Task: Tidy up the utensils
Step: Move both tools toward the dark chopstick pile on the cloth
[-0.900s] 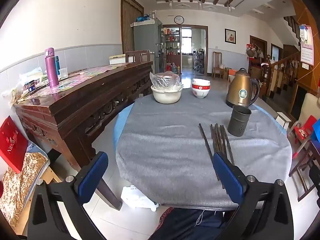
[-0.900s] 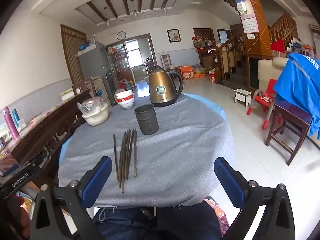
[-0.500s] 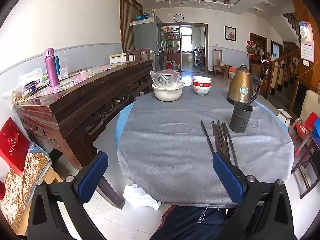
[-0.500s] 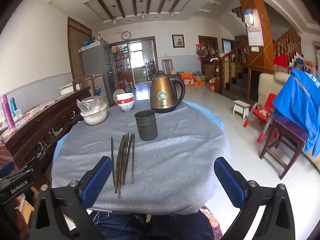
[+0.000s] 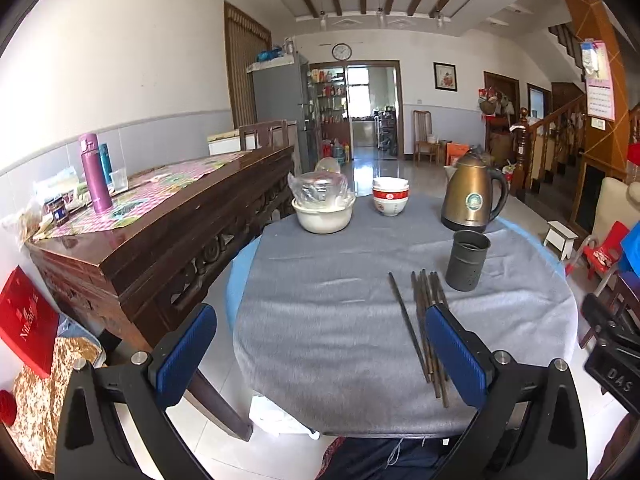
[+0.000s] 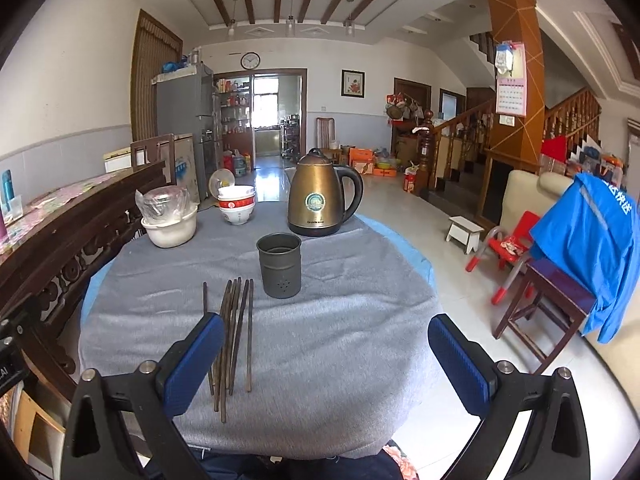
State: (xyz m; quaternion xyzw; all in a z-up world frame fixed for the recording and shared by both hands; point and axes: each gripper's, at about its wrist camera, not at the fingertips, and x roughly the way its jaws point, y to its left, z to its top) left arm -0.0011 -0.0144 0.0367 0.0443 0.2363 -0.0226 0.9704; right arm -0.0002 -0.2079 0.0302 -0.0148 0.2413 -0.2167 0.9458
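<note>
Both grippers, left [image 5: 320,354] and right [image 6: 326,362], I hold spread wide with nothing between the pads, above the near table [image 6: 340,352] edge. Chopsticks [image 6: 234,336] lie loose on the grey cloth; holder [image 6: 279,265] stands upright just beyond, kettle [image 6: 318,194] farther back.

The near ends of the chopsticks [image 5: 424,320] sit hidden behind a blue pad; the table [image 6: 320,360] edge drops below view.

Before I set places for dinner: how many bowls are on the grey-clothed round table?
3, maybe more: a cream bowl holding a plastic-wrapped item at the far left, and two stacked red-and-white bowls beside it. The stack may hide another.
</note>
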